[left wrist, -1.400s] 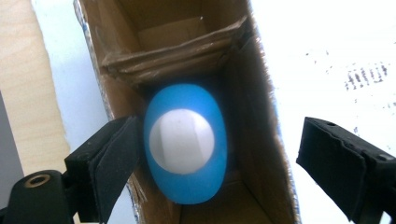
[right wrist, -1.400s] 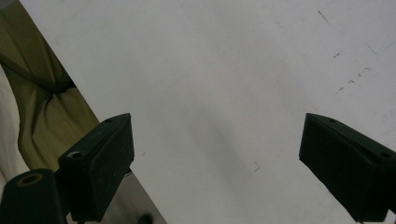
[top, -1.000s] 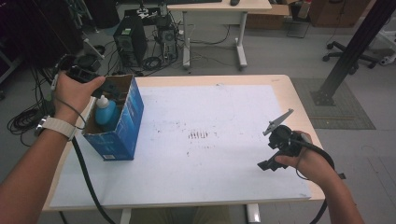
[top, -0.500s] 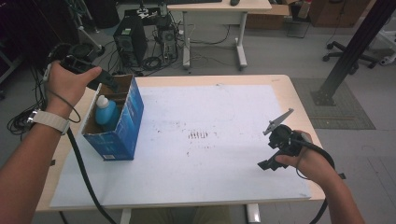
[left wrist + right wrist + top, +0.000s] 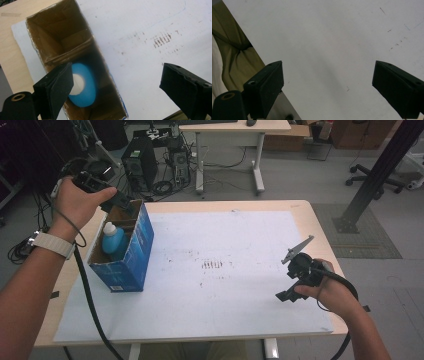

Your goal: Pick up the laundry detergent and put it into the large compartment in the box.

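Observation:
A blue cardboard box (image 5: 131, 262) with an open top stands on the left of the white sheet (image 5: 240, 240). Inside it a blue bottle with a white cap (image 5: 114, 240) stands upright. My left gripper (image 5: 124, 203) hovers open over the box's far end, apart from the bottle. In the left gripper view the jaws of my left gripper (image 5: 117, 77) stand wide, with the box (image 5: 60, 37) and the bottle (image 5: 86, 86) below them. Near the table's right front corner my right gripper (image 5: 287, 292) is open and holds nothing. In its own view my right gripper (image 5: 329, 80) points at bare sheet.
Faint dark marks (image 5: 212, 265) lie in the middle of the sheet. The wooden table edge (image 5: 320, 215) borders the sheet. Behind the table are a computer tower (image 5: 140, 162), cables, another desk (image 5: 235, 127) and a black post (image 5: 377, 175). A person's trousers (image 5: 234, 57) show past the near edge.
My left hand has lifted the gripper up and back from over the bottle toward the box's far end. The bottle stays in the box. The right gripper has not moved.

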Action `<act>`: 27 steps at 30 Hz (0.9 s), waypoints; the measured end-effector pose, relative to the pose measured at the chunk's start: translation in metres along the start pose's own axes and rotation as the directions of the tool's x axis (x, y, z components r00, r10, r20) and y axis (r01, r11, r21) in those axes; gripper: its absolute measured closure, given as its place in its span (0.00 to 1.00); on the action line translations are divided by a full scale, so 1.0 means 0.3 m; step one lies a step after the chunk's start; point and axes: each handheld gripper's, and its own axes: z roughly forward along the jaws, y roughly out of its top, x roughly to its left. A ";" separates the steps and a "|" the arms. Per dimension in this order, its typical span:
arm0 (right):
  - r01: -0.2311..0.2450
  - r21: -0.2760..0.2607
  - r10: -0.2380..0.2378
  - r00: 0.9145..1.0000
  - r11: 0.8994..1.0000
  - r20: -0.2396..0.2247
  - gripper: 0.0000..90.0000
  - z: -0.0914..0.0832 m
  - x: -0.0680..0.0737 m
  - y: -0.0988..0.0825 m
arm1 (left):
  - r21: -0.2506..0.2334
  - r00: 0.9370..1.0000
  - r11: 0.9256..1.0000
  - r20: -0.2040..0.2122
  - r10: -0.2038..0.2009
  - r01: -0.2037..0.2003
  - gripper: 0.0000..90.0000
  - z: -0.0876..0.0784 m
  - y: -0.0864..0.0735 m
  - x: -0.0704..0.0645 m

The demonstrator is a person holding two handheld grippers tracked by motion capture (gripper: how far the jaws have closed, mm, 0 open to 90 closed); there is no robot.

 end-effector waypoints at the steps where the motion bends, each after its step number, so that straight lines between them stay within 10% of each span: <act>1: 0.000 0.000 0.000 1.000 1.000 0.000 0.12 -0.001 0.000 0.000 | 0.003 1.000 1.000 0.001 0.006 -0.006 0.13 -0.001 0.002 -0.005; 15: 0.002 -0.004 -0.002 1.000 1.000 0.002 0.12 -0.004 -0.001 0.001 | -0.004 0.996 0.996 0.026 0.090 -0.090 0.13 -0.024 0.035 -0.077; 27: -0.003 -0.003 0.003 1.000 1.000 0.001 0.12 -0.002 0.000 -0.001 | 0.002 0.979 0.981 0.058 0.194 -0.195 0.13 -0.017 0.053 -0.135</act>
